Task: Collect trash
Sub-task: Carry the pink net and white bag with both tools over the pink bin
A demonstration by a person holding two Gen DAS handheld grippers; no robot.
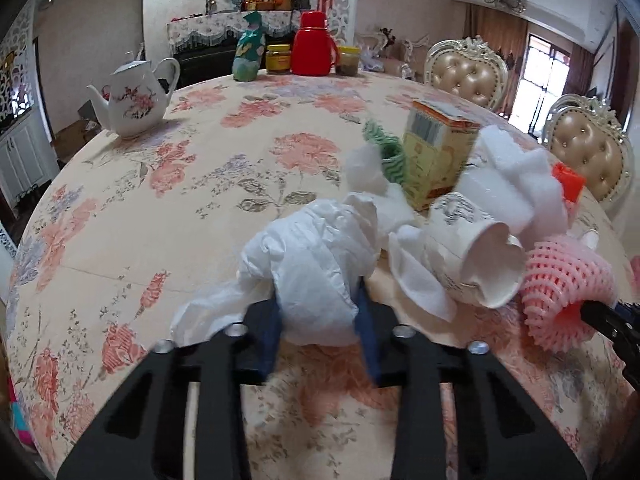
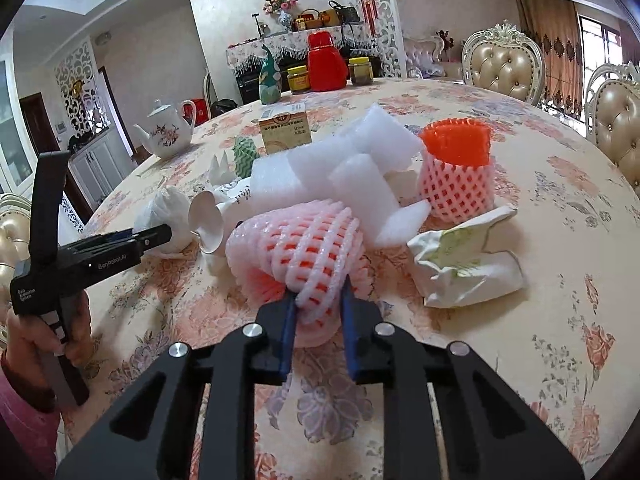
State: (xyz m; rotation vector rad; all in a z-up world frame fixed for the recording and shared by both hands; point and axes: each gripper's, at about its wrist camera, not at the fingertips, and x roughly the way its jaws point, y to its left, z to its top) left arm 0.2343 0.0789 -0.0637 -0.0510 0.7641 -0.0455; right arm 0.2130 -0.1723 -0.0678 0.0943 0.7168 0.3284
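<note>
Desk (image 1: 168,184) under a floral cloth, trash heaped toward the right of the left wrist view.

Containers first. Paper cup (image 1: 478,258) lies on its side, mouth toward the camera, inside looks bare. Yellow carton (image 1: 438,152) stands upright behind it, top flap up; contents not visible. Pink foam net sleeve (image 2: 458,184) stands upright with an orange net (image 2: 458,142) tucked into its top. At the far edge: red thermos (image 2: 323,65), lid on, flanked by two lidded jars (image 2: 298,79), dark contents in the right one. White teapot (image 1: 134,94) with lid on, well apart from the heap.

Loose pieces: white foam blocks (image 2: 344,164) piled between the carton and the standing sleeve; a green net sleeve (image 1: 390,156) just beside the carton; a crumpled white wrapper (image 2: 468,260) with green print, right of the right gripper.

Left gripper (image 1: 320,312): blue pads clenched on a crumpled white tissue wad (image 1: 316,256), which bulges above and ahead of the fingertips and rests against the cup's side.

Right gripper (image 2: 318,308): pads pinch the near end of a second pink foam net (image 2: 296,248), orange net showing through its mesh; the rest of it lies on the cloth ahead of the fingertips, touching the foam blocks.

A hand (image 2: 44,336) with a pink sleeve grips the left tool's handle.
</note>
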